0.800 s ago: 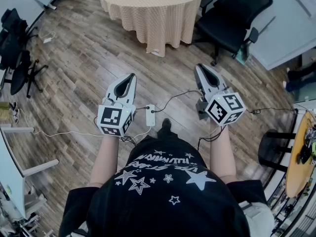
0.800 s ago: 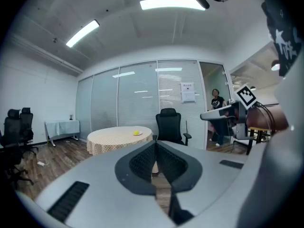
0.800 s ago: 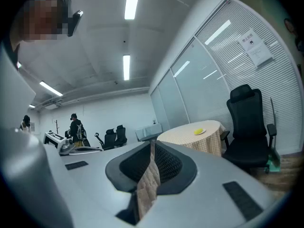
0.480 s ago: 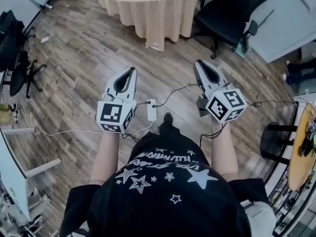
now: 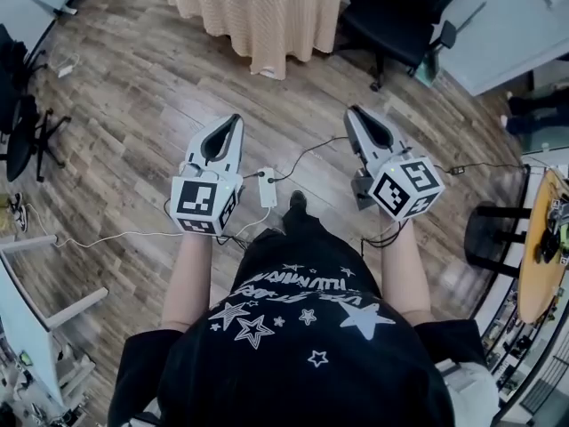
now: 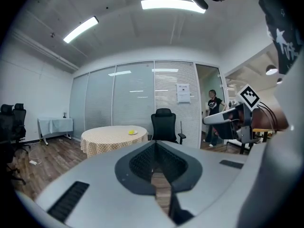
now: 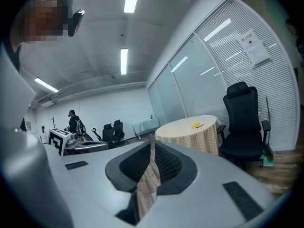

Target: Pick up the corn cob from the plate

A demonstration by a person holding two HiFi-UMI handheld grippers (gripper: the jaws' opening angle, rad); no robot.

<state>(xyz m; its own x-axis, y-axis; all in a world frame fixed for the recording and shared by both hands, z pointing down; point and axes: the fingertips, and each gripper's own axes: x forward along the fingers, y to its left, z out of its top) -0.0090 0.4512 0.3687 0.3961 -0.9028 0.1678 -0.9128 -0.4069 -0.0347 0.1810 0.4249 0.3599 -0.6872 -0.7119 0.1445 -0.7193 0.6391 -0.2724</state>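
The yellow corn cob (image 6: 131, 132) lies on a small plate on a round table with a checked cloth (image 6: 111, 139), far ahead across the wooden floor. The right gripper view shows the corn cob (image 7: 195, 125) on the same table (image 7: 190, 134). In the head view only the table's cloth (image 5: 253, 12) shows at the top edge, and the plate is cut off. My left gripper (image 5: 233, 119) and right gripper (image 5: 352, 112) are held side by side at waist height, both pointing toward the table. Both are shut with nothing in them.
A black office chair (image 5: 404, 16) stands right of the table. A white power box (image 5: 267, 188) and cables lie on the floor between the grippers. More black chairs (image 5: 18, 105) stand at the left, a round stool (image 5: 498, 238) at the right. A person (image 6: 212, 113) stands in a doorway.
The table has slid toward the top edge of the head view, and the plate with the corn has left that view. Both grippers stay shut in about the same place.
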